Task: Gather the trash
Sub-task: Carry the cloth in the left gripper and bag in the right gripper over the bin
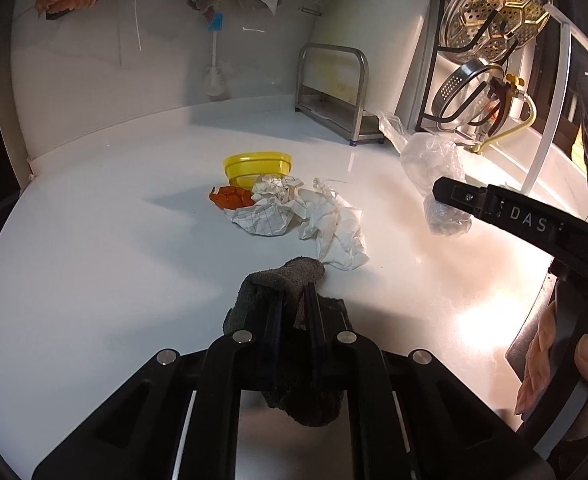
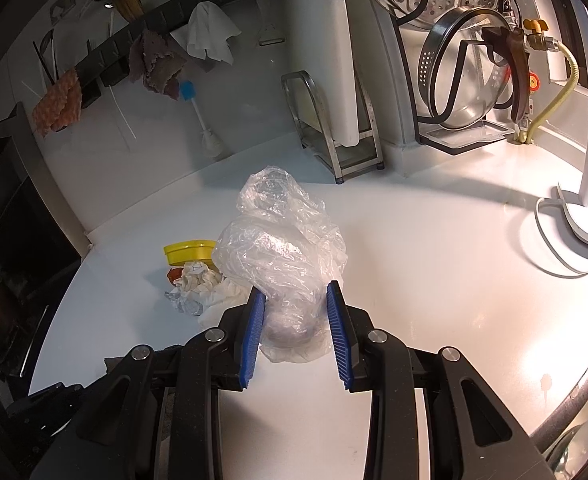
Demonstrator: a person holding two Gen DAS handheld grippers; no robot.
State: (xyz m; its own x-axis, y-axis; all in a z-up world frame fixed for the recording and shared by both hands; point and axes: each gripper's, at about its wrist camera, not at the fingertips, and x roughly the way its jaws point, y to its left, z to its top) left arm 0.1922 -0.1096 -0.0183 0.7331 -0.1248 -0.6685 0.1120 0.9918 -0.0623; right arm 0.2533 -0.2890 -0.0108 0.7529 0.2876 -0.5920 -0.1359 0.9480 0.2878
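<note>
Ahead, one bag (image 2: 282,248) sits between the right gripper's (image 2: 295,334) wide jaws; the left gripper (image 1: 295,300) clamps one dark pad (image 1: 290,280), perhaps a sponge.

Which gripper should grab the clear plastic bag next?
Right. The right gripper is open with the plastic bag between its blue pads. The left gripper is shut on a dark sponge.
</note>
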